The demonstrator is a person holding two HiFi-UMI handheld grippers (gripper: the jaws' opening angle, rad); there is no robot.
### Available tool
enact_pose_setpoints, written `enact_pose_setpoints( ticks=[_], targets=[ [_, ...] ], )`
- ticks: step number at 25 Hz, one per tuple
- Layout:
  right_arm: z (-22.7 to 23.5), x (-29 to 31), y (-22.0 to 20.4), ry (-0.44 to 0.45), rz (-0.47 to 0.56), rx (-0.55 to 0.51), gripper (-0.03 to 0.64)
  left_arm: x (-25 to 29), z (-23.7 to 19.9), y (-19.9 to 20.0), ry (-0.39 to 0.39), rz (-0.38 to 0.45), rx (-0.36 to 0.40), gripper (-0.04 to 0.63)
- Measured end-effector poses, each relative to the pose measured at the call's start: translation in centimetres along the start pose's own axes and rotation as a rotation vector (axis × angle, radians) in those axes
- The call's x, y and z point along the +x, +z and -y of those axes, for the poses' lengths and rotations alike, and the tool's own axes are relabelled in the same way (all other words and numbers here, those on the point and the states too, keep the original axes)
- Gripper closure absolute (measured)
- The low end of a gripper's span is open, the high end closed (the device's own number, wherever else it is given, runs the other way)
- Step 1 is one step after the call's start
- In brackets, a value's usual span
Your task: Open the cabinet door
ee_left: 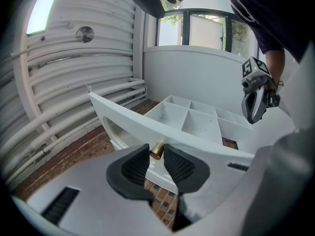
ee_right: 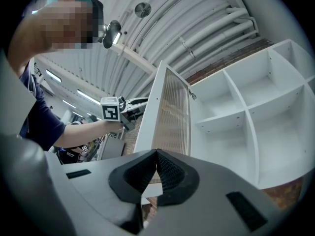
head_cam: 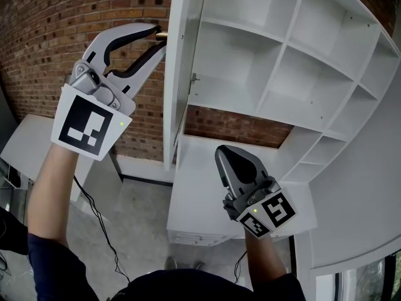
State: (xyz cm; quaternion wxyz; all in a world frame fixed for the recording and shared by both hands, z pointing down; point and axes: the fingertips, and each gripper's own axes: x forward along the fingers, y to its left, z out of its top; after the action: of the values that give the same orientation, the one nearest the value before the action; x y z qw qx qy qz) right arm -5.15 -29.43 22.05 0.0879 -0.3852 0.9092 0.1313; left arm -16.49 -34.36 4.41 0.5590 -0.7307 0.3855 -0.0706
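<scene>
Matt white door [head_cam: 178, 74] (ribbed pane [ee_right: 174, 117]), shiny brass knob [ee_left: 156, 150], rough brick wall [head_cam: 37, 36].

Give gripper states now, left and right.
Left gripper: shut on small round brass knob of white cabinet door.
Right gripper: shut, empty.

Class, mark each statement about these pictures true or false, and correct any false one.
1. The cabinet door is shut flush against the shelves. False: it stands swung open, edge-on in the head view, and the shelves are exposed.
2. The left gripper grips a brass knob on the door. True.
3. The right gripper clamps the door's edge. False: its jaws are together with nothing between them, and it hangs apart from the door.
4. A brick wall stands behind the cabinet. True.
</scene>
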Motion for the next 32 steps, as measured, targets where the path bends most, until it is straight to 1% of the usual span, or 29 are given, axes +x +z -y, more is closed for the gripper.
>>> enact_pose_setpoints(
  ticks=[4, 8, 10, 11, 13, 14, 15, 17, 20, 27, 32],
  targets=[
    [0.3, -0.5, 0.0, -0.011, -0.006, 0.0, 0.595, -0.4, 0.0, 0.1, 0.043, 0.001, -0.007, 0.508],
    [0.7, -1.0, 0.1, -0.017, -0.009, -0.002, 0.595, -1.3, 0.4, -0.3, 0.073, -0.026, -0.006, 0.509],
    [0.8, -1.2, 0.1, -0.017, -0.009, -0.002, 0.595, -1.9, 0.9, -0.6, 0.084, -0.04, -0.026, 0.514],
    [1.0, -1.4, 0.1, -0.017, -0.009, -0.002, 0.595, -2.4, 1.1, -0.6, 0.097, -0.039, -0.058, 0.527],
    [1.2, -1.9, 0.0, -0.019, -0.01, 0.0, 0.595, -3.4, 1.8, -0.4, 0.145, -0.016, -0.174, 0.566],
    [1.3, -2.1, 0.0, -0.019, -0.011, 0.001, 0.594, -3.9, 2.2, -0.2, 0.165, -0.007, -0.224, 0.574],
    [1.4, -2.2, 0.1, -0.019, -0.011, 0.003, 0.595, -4.4, 2.6, 0.0, 0.176, -0.004, -0.254, 0.578],
    [1.6, -2.5, 0.2, -0.017, -0.01, 0.004, 0.594, -5.1, 3.5, 0.5, 0.182, 0.0, -0.288, 0.584],
    [2.0, -2.9, 0.2, -0.016, -0.01, 0.003, 0.595, -5.5, 5.4, 1.7, 0.166, 0.019, -0.33, 0.588],
    [3.1, -4.7, 0.1, -0.022, -0.011, 0.012, 0.595, -4.5, 11.2, 5.1, 0.075, 0.052, -0.406, 0.588],
    [4.6, -6.5, -0.2, -0.043, -0.017, 0.017, 0.594, -2.7, 15.8, 6.0, 0.007, 0.052, -0.499, 0.589]
  ],
)
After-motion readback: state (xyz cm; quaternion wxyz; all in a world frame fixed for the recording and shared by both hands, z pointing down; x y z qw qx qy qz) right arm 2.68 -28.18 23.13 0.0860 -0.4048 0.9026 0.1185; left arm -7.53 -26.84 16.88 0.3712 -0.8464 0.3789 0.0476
